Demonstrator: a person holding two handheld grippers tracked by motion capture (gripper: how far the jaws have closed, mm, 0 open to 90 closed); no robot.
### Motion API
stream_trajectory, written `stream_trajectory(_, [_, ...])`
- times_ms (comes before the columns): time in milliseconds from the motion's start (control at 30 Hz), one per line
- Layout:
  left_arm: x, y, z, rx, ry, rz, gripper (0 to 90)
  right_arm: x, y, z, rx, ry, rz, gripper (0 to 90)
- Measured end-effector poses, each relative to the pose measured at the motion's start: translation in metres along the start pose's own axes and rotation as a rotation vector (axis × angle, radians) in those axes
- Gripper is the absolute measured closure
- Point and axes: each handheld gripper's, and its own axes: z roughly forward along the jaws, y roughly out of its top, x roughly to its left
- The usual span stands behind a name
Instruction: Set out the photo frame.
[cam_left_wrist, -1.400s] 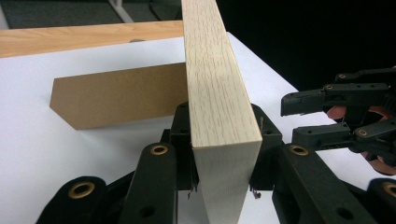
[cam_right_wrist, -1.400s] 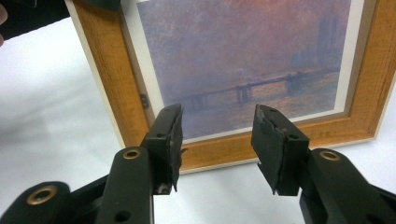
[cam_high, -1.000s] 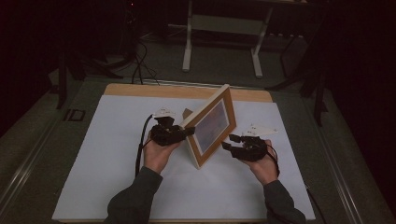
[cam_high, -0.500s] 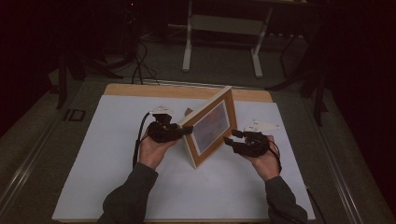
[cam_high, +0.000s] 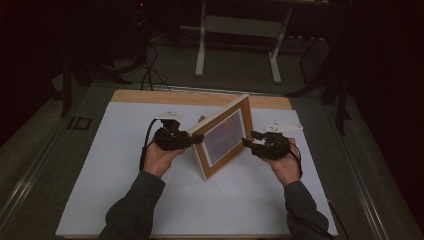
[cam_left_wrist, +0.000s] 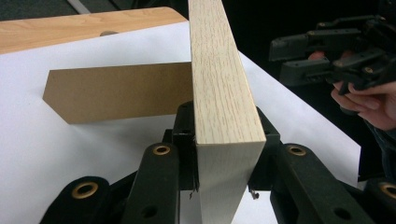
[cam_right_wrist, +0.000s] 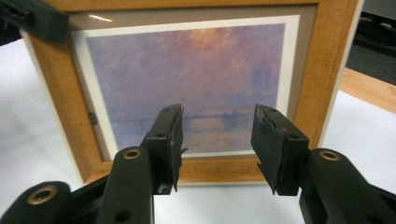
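Your left tongs (cam_left_wrist: 227, 161) are clamped on the edge of the frame (cam_high: 223, 136), pads pressing both its faces, and that grip is what keeps it upright. The frame stands on the white sheet (cam_high: 100, 190) near the middle of the surface, its bottom edge down, its picture facing your right hand. Behind it the brown stand flap (cam_left_wrist: 116, 91) is swung out, its lower edge close to the sheet; whether it bears weight yet I cannot tell.

Your right tongs (cam_right_wrist: 217, 149) are wide apart and hold nothing; they hover just in front of the picture, clear of the glass.

To finish well, I'd judge:
- Keep the left grip firm and low, since the frame is tall and would tip easily.
- Tilt the frame back gently until the flap takes the load.
- Use the right tongs on the wooden border only, never the glass, to steady the far side.
- Loosen the left tongs slowly and watch for any lean before pulling away.
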Motion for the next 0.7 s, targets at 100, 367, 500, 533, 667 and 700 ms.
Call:
stream_trajectory(100, [0.002, 0.002, -0.001, 0.009, 0.003, 0.013, 71.2, -0.003, 0.002, 0.003, 0.005, -0.014, 0.004, 52.5])
stream_trajectory(367, [0.005, 0.004, -0.001, 0.024, -0.011, 0.035, 70.9, -0.013, 0.007, 0.012, 0.011, -0.046, 0.027, 51.8])
stream_trajectory(500, [0.009, 0.005, -0.002, 0.029, -0.031, 0.036, 71.0, -0.019, 0.009, 0.016, -0.002, -0.047, 0.057, 49.7])
stream_trajectory(533, [0.009, 0.005, -0.002, 0.029, -0.031, 0.036, 71.0, -0.020, 0.009, 0.017, 0.000, -0.046, 0.060, 49.3])
stream_trajectory(667, [0.013, 0.006, -0.002, 0.039, -0.053, 0.034, 71.1, -0.025, 0.012, 0.022, 0.003, -0.055, 0.069, 47.9])
stream_trajectory(700, [0.014, 0.007, -0.003, 0.043, -0.056, 0.037, 71.1, -0.026, 0.013, 0.023, 0.005, -0.057, 0.070, 47.3])
